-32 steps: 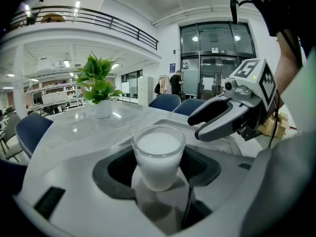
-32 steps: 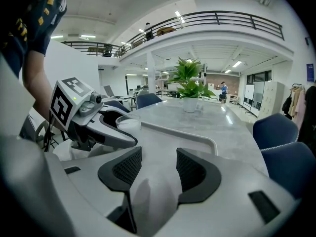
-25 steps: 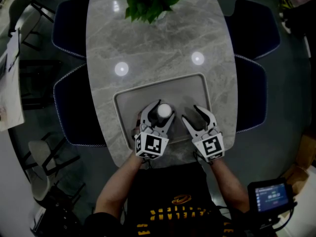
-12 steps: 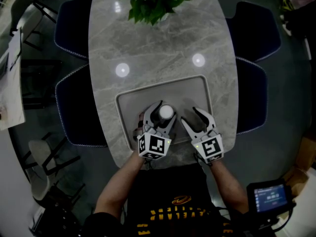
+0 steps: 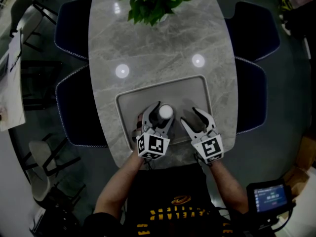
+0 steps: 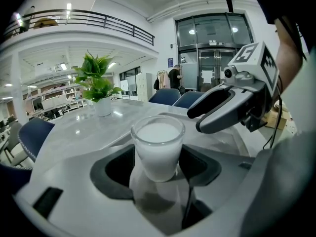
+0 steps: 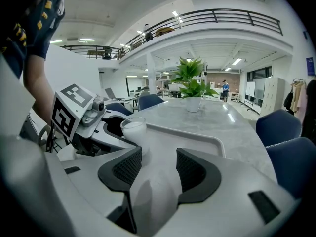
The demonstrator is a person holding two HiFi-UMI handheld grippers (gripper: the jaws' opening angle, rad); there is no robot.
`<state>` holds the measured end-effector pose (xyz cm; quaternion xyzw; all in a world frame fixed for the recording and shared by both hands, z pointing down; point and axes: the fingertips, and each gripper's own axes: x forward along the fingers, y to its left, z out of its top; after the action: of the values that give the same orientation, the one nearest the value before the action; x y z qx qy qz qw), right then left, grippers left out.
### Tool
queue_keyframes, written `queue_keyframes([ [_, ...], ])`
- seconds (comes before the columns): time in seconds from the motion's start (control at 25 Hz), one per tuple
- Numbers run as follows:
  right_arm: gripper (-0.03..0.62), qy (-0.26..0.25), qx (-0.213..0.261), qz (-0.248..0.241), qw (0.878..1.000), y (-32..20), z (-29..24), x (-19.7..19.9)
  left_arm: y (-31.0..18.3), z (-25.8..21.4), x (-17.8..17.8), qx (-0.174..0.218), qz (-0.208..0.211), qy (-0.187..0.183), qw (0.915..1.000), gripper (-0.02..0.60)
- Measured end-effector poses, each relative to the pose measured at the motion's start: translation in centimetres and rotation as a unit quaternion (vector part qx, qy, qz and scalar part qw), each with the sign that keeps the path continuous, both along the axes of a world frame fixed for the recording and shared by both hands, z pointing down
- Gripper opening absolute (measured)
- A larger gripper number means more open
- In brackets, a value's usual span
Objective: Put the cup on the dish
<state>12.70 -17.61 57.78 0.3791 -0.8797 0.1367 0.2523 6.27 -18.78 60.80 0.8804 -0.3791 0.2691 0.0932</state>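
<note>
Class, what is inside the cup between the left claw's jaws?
A white filling, perhaps milk, reaches nearly to the rim of the cup. The cup's inside bottom cannot be seen, because the filling covers it.

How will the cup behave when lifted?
The cup looks like smooth glass, so it is probably slippery and breakable. It seems full of white liquid to the rim, so tilting may spill it. It is likely heavy for its size.
</note>
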Motion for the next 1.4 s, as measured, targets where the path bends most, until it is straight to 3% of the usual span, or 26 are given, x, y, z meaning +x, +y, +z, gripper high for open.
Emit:
queue_keyframes([
  [0.96, 0.225, 0.003, 0.017, -0.002, 1.000, 1.3, -1.1, -1.5, 2.5, -1.6, -1.5, 0.001, 0.000, 0.010, 1.0000, 0.265],
  [1.4, 0.225, -0.009, 0.030, 0.000, 0.999, 1.8, -2.3, -2.3, 4.4, -2.2, -3.1, -0.027, -0.014, 0.036, 0.9989, 0.264],
])
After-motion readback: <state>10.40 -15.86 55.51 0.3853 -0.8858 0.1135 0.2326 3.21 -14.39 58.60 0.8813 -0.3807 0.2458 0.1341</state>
